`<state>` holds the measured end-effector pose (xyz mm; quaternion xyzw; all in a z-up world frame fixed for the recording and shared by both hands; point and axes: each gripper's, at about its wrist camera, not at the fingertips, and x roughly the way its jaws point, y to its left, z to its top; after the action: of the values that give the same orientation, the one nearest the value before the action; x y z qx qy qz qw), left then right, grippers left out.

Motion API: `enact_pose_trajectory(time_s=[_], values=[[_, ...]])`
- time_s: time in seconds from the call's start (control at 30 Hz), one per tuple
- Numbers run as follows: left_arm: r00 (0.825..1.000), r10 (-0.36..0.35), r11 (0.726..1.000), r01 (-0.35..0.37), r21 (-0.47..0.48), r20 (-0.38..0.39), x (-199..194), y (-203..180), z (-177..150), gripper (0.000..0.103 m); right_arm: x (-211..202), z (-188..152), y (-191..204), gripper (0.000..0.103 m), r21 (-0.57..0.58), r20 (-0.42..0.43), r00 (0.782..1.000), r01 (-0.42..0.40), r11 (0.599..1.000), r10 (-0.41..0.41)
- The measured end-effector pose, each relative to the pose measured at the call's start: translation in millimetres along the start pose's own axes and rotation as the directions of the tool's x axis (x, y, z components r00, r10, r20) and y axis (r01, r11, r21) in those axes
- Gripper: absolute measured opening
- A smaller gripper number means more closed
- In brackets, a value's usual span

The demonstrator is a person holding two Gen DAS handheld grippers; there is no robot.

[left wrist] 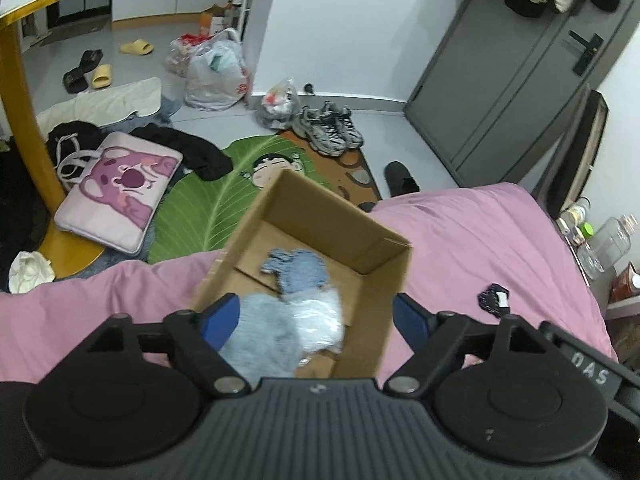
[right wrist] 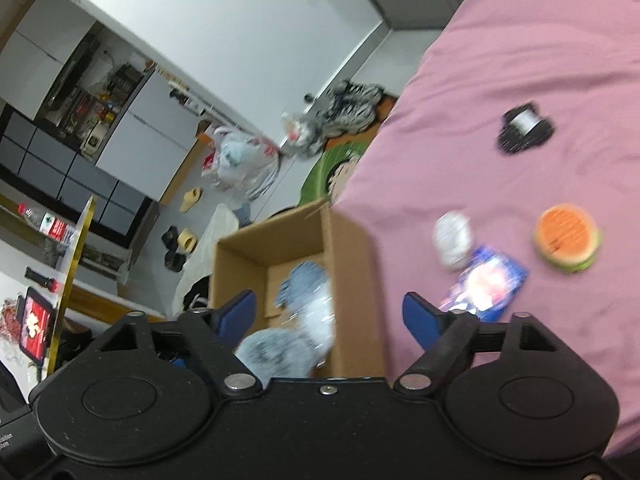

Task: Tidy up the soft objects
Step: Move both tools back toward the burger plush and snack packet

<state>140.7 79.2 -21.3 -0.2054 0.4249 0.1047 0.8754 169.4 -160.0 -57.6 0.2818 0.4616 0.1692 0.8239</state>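
Note:
An open cardboard box (left wrist: 384,256) stands on the pink bed (left wrist: 480,240). Inside lie a blue knitted piece (left wrist: 298,272), a pale fluffy piece (left wrist: 260,340) and a clear-wrapped white piece (left wrist: 320,320). My left gripper (left wrist: 316,316) hangs open over the box's near end, pads clear of the fluffy piece. My right gripper (right wrist: 330,308) is open too, above the same box (right wrist: 352,264) and fluffy piece (right wrist: 272,352). On the bed lie a black item with a white label (right wrist: 524,130), a burger plush (right wrist: 566,238), a white bundle (right wrist: 454,238) and a blue packet (right wrist: 486,284).
Beyond the bed's edge the floor holds a green leaf rug (left wrist: 208,200), a pink bag (left wrist: 120,192), black clothes (left wrist: 200,152), sneakers (left wrist: 328,128), plastic bags (left wrist: 216,72) and slippers. A yellow table leg (left wrist: 28,120) stands left, a grey door (left wrist: 520,80) right. Bottles crowd the bedside (left wrist: 600,240).

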Motion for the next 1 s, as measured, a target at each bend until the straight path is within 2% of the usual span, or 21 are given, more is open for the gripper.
enact_pose_trajectory(time_s=[0.3,0.5,0.73,1.0], values=[[1.0,0.004,0.996,-0.002,0.085,-0.021,11.4,-48.7,-21.4,0.085,-28.9,27.6,-51.5,0.087,-0.005,0.035,0.999,0.031,1.0,-0.031],[1.0,0.0,0.99,0.004,0.142,-0.03,16.4,-80.6,-35.7,0.085,-38.7,38.7,-83.4,0.088,0.037,0.006,1.0,0.019,0.999,-0.019],[0.999,-0.017,0.979,0.026,0.203,-0.044,26.3,-114.0,-48.1,0.085,-32.4,46.2,-117.6,0.088,0.093,-0.009,0.999,0.032,0.995,-0.032],[0.997,0.0,0.966,0.021,0.257,-0.08,51.9,-138.4,-68.5,0.084,-16.6,47.3,-153.4,0.088,0.22,-0.045,0.999,0.01,0.975,0.0]])
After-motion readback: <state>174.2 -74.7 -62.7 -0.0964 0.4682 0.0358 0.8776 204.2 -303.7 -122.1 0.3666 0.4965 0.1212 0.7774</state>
